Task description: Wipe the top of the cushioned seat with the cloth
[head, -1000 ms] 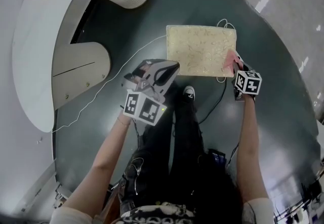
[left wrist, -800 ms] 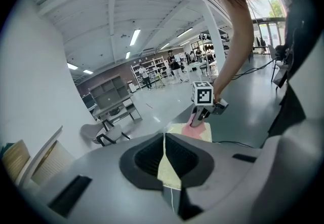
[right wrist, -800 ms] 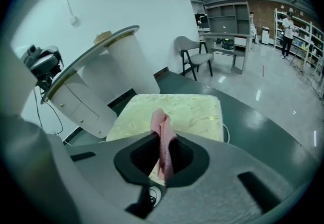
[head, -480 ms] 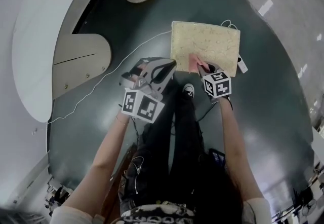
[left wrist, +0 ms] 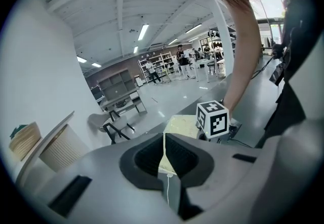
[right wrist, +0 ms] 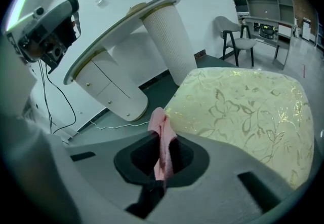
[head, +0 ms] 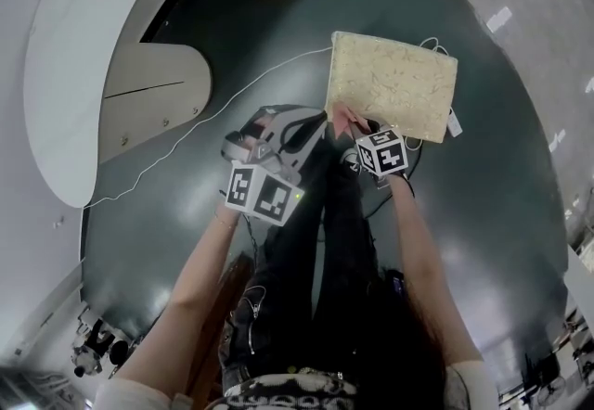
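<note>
Jaws of right gripper (right wrist: 161, 163) pinched shut on pink cloth (right wrist: 162, 134); cloth stands up between them, free end at near left corner of cream floral-patterned cushioned seat (right wrist: 243, 101). Left gripper (left wrist: 165, 162) jaws pressed together, nothing between, held by person's dark trousers (head: 316, 241), apart from seat. Seat stands on dark floor (head: 232, 37). Thin white cable (head: 200, 132) trails across floor beside white curved counter (head: 65, 74).
</note>
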Tool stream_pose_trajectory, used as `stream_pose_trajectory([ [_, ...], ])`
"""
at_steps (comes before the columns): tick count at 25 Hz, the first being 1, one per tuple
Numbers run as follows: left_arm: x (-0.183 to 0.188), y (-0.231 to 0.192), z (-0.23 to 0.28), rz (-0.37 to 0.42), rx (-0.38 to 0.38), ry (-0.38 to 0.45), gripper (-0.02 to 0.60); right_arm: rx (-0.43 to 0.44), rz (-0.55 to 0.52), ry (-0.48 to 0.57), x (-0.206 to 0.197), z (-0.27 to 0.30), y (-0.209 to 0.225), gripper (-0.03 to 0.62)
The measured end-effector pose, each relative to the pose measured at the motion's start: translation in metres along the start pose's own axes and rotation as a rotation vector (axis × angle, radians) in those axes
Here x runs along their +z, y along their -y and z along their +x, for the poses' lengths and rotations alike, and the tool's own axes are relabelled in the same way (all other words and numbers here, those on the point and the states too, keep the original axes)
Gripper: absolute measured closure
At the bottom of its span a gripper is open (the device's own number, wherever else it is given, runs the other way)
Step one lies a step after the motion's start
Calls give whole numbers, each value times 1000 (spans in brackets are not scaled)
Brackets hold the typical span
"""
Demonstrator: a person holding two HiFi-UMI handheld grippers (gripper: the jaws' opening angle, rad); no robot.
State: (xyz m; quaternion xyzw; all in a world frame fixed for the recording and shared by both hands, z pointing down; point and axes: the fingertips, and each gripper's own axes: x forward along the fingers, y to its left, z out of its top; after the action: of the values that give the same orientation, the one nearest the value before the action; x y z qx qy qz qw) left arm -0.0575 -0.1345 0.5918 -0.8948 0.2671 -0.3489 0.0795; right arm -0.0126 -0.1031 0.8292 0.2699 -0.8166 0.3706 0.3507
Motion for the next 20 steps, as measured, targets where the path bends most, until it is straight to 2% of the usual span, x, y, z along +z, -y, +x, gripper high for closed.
stream_pose_trajectory([
  [9, 7, 14, 4, -4, -32, 11, 569, -160, 88, -18, -26, -35, 67, 585],
  [20, 33, 31, 25, 36, -90, 35, 569, -369, 275, 21, -75, -119, 160, 585],
])
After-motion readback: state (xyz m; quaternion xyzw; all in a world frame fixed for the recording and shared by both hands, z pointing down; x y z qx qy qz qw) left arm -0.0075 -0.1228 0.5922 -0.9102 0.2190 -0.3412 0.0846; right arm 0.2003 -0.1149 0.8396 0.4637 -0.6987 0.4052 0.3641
